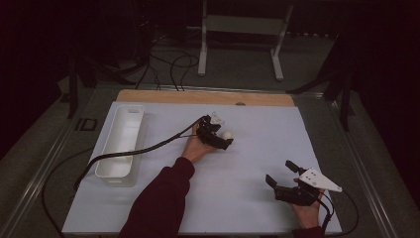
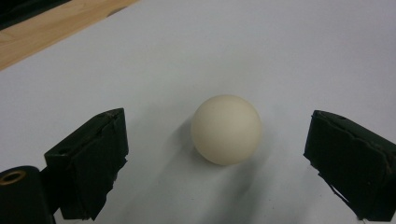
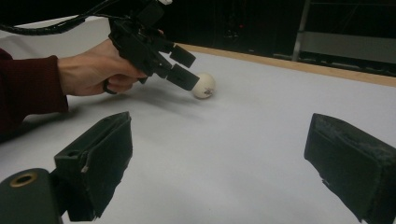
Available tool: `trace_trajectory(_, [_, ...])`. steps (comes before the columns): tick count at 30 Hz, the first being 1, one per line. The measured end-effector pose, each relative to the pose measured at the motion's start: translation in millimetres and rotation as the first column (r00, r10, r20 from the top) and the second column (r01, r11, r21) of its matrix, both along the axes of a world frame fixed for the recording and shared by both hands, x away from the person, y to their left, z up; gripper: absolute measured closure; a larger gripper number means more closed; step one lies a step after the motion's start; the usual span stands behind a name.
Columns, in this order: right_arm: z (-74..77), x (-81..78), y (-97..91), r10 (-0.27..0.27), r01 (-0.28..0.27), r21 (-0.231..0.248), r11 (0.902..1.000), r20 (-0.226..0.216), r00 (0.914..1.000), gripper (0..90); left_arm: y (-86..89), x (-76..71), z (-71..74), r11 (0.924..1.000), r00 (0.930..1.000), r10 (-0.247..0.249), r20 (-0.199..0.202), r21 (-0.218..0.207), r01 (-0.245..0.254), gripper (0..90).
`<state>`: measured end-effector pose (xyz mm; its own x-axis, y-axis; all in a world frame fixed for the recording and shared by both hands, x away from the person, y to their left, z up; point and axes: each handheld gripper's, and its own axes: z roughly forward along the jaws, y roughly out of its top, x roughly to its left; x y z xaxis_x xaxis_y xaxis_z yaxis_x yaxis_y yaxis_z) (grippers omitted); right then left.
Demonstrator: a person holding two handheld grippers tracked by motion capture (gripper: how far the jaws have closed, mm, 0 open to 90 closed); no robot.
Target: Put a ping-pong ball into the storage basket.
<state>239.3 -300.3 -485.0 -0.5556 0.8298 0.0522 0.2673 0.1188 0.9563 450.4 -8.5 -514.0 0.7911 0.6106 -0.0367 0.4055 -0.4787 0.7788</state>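
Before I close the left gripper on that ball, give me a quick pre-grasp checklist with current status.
1. Small cream-white ball lies between the left gripper jaws: ok.
2. Jaws clear of the ball, a gap on both sides: ok, not yet gripping.
3. Ball centred between the jaws: not ok, it sits somewhat nearer the right-hand pad in the left gripper view.
4. Ball resting on the white table sheet, nothing beside it: ok.
5. Right gripper open, holding nothing and well away near the front edge: ok.
6. White oblong plastic tray at the sheet's left edge looks empty: ok.
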Motion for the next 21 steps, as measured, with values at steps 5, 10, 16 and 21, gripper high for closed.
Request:
trace_trajectory(5, [0.0, 0.0, 0.0, 0.000, 0.000, 0.000, 1.0000, 0.000, 1.0000, 7.6, -4.0, 0.1, -3.1, 0.9998, 1.0000, -0.008, -0.003, 0.017, 0.008, 7.5])
trace_trajectory(10, [0.2, -0.1, -0.6, 0.000, 0.000, 0.004, 1.0000, 0.001, 1.0000, 7.6, -8.3, 0.7, -5.9, 0.9998, 1.0000, -0.005, -0.006, 0.021, 0.005, 10.3])
trace_trajectory(16, [0.3, -0.3, -1.0, -0.001, 0.001, 0.007, 1.0000, 0.000, 1.0000, 7.6, -9.1, 1.2, -8.1, 0.9997, 0.9999, -0.003, -0.013, 0.024, 0.004, 14.7])
trace_trajectory(21, [0.3, -0.2, -0.8, -0.001, 0.001, 0.008, 1.0000, 0.001, 1.0000, 7.6, -8.4, 1.1, -9.1, 0.9994, 0.9999, -0.002, -0.011, 0.035, 0.003, 19.4])
